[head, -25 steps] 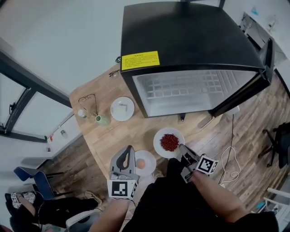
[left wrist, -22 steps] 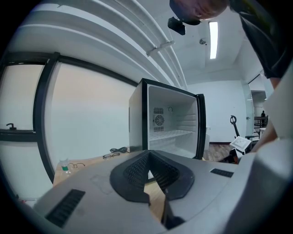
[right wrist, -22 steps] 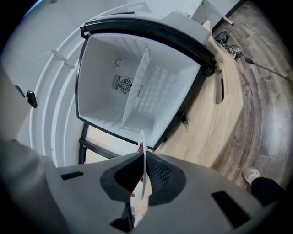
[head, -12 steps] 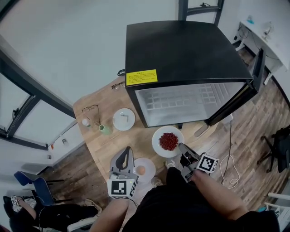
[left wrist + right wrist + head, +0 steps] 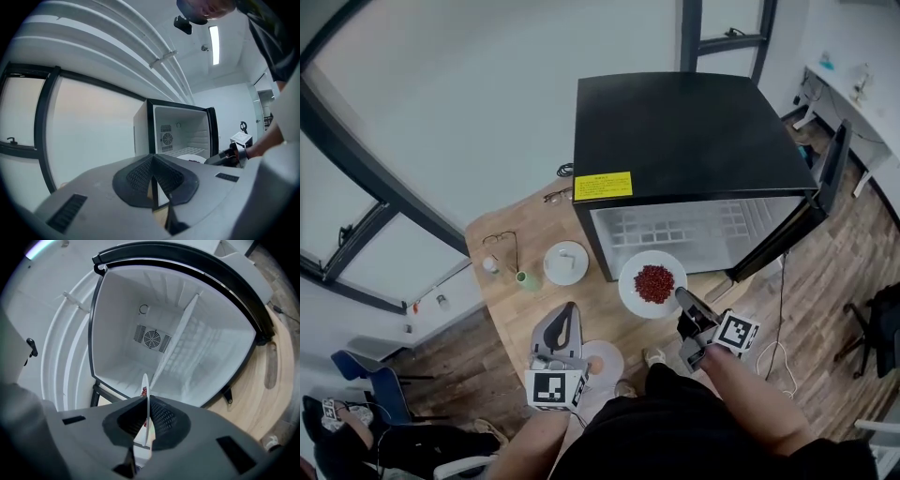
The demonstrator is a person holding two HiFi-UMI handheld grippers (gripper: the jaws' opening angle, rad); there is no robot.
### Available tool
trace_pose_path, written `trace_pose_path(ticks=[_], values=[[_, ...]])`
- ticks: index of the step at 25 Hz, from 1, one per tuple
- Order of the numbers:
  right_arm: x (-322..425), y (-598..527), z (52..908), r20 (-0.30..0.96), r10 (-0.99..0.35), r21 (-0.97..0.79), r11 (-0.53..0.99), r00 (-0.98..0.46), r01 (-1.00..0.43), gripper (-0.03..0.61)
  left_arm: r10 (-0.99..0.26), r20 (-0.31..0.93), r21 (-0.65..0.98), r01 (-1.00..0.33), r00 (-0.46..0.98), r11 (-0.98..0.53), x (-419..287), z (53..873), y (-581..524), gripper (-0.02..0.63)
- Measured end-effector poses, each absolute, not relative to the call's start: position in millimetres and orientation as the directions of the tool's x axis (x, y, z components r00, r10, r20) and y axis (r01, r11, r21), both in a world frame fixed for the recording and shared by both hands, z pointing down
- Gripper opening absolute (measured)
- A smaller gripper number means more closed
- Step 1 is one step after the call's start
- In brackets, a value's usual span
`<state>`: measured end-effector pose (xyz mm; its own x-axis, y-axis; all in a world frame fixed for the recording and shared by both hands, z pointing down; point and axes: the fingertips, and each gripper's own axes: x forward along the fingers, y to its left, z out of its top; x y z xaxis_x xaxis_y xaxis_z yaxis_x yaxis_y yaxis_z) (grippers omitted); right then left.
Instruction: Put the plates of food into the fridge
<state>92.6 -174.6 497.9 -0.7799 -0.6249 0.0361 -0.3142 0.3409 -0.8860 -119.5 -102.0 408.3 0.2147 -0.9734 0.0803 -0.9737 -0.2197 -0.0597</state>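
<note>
A black fridge [image 5: 694, 141] stands open on the floor beside a round wooden table [image 5: 511, 314]; its white inside [image 5: 136, 357] is bare, with a wire shelf [image 5: 180, 345]. My right gripper [image 5: 682, 298] is shut on the rim of a white plate of red food [image 5: 653, 283], held level in front of the fridge opening. That plate shows edge-on [image 5: 146, 392] between the jaws of the right gripper [image 5: 147, 420]. A second plate [image 5: 605, 364] with an orange piece lies at the table's near edge. My left gripper [image 5: 566, 314] hovers beside it, shut and empty [image 5: 153, 183].
A small white dish [image 5: 565, 262], a green bottle [image 5: 523, 279] and glasses [image 5: 502, 244] lie on the table's far side. The fridge door [image 5: 827, 173] hangs open at the right. A cable [image 5: 778, 356] runs over the wooden floor. A person sits at the lower left [image 5: 347, 417].
The right gripper has lifted the plate of red food off the table and up toward the fridge opening. The left gripper has risen; the plate with the orange piece stays on the table.
</note>
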Motion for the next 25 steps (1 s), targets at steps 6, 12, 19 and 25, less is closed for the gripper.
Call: trace_pose_path(ticks=[6,12,19,25], values=[[94.3,-202.1,481.3,0.031,-0.630,-0.882,0.348,-0.776,-0.317,0.032,-0.980,0.074,-0.072,-0.979,0.186,-0.192,-122.3,396.5,-108.9,0.003],[92.4,-230.2,481.9,0.101,-0.648,-0.884,0.290,-0.755,-0.367,0.032,-0.990,0.035,-0.057,-0.989,0.136,-0.138,-131.8,383.2,-116.0,0.003],[90.4,-259.5,489.2,0.160,-0.679,-0.906,0.187,-0.717,-0.379,0.032,-0.996,0.034,-0.042,-0.996,0.081,-0.082,-148.7,381.5,-116.5,0.003],[76.3,-275.9,486.3,0.161,-0.679,-0.908,0.182,-0.716,-0.377,0.032,-0.999,0.034,-0.026,-0.999,0.027,-0.028,-170.3,384.4,-111.7,0.003]])
